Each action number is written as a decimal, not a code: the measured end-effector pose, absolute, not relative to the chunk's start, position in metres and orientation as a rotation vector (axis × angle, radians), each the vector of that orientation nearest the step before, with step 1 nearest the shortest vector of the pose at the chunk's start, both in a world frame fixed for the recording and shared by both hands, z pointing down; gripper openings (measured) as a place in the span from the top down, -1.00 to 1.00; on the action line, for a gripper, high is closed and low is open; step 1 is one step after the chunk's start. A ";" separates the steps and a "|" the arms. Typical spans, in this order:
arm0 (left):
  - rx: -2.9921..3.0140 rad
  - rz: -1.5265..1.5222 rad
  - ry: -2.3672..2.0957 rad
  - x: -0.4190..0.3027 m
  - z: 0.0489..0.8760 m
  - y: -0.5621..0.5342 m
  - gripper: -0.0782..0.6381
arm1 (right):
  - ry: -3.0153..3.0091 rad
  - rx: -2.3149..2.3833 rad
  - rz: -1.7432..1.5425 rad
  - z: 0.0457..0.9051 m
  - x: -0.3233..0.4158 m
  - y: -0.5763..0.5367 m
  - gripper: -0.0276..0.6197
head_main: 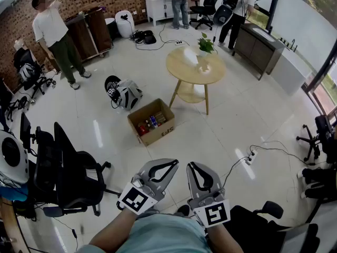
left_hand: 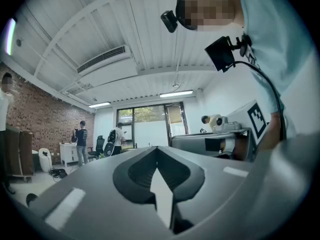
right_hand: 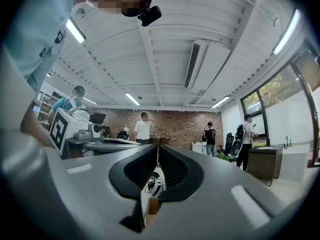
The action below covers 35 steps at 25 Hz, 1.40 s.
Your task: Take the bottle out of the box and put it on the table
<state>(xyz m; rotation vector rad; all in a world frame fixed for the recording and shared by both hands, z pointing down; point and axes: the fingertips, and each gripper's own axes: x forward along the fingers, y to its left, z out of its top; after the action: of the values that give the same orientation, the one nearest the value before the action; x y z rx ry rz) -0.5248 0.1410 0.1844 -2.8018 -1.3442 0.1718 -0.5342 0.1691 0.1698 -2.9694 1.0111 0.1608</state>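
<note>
Left gripper (head_main: 172, 164) and right gripper (head_main: 191, 165) both closed, empty, partly cut off behind marker cubes; box (head_main: 162, 134) mid-floor; bottles (head_main: 149, 123) inside small, indistinct; table (head_main: 181, 67) beyond.

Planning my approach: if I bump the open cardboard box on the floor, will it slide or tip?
It would probably slide: the cardboard box sits on a smooth, glossy floor. Tipping seems unlikely, since it is low, wide and holds several items. Its walls may flex.

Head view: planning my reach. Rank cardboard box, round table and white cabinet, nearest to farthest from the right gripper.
1. Cardboard box, on the floor ahead.
2. Round table, beyond the box.
3. White cabinet, at the far wall.
</note>
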 end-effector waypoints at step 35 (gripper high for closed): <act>-3.019 0.155 -1.159 -0.307 0.213 0.030 0.57 | 1.192 -2.922 0.103 0.178 -0.327 0.087 0.73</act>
<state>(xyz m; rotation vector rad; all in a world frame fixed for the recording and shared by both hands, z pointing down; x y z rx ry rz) -0.3066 0.0298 0.2130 -3.0192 -1.1586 0.1548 -0.3268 0.0870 0.1778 -2.9222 1.1923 0.1032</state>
